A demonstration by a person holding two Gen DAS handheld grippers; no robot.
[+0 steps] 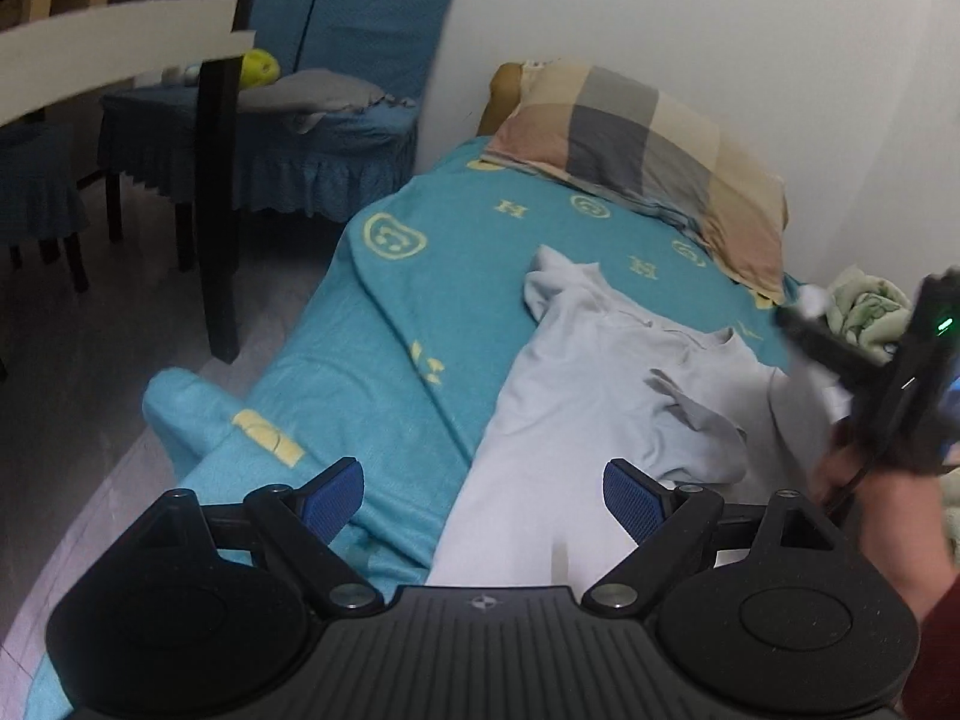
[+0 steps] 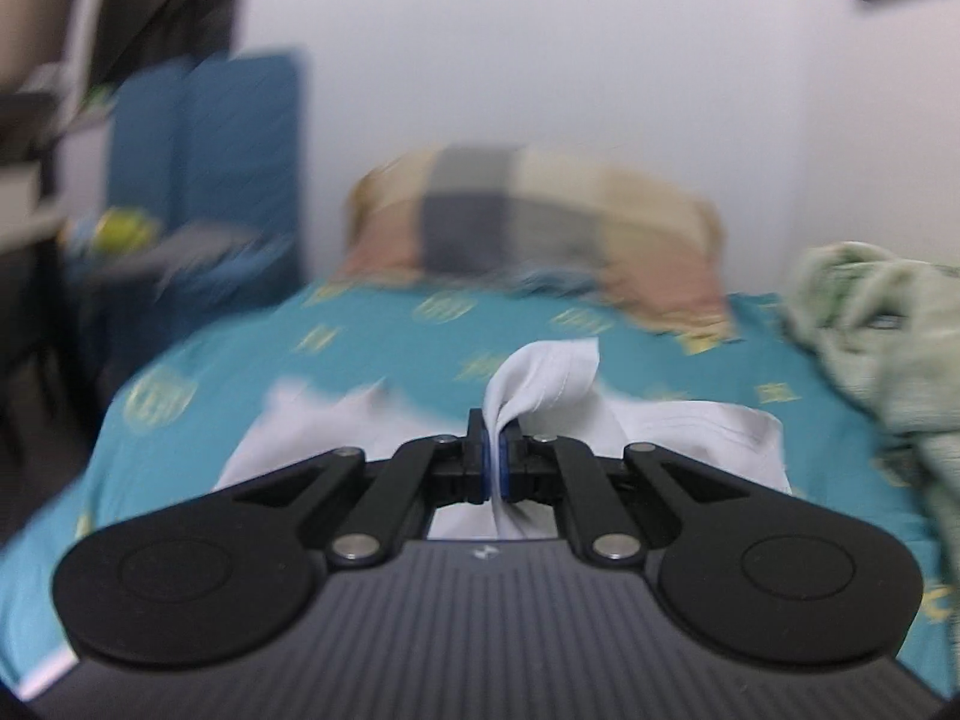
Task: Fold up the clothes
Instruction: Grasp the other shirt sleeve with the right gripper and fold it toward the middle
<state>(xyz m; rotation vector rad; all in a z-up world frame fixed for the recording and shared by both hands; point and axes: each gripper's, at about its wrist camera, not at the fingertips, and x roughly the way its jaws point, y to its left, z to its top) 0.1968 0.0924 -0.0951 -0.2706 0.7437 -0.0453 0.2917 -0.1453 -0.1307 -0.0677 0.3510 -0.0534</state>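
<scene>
Bed [image 1: 384, 324]: covered by a teal blanket [image 1: 456, 276] with yellow emblems; runs from the near edge up to the wall.

Chair [image 1: 282, 138]: blue cover, beside the head of the bed; holds a folded grey cloth [image 1: 318, 90] and a yellow-green round item [image 1: 259, 68].

White shirt [image 1: 588, 396]: lies on the blanket, long axis along the bed, collar end toward the pillow, one sleeve reaching toward the upper left. Its right side is bunched.

Pillow [image 1: 648, 150]: checked in beige, grey and pink, at the head of the bed against the wall.

Green cloth [image 2: 882, 324]: crumpled heap at the bed's right side, near the pillow.

Left gripper [image 1: 483, 498]: jaws wide apart, blue pads over the shirt's lower part, nothing between them.

Right gripper [image 2: 495, 456]: jaws closed on a pinch of white shirt fabric, which stands up past the pads. Surroundings blurred.
</scene>
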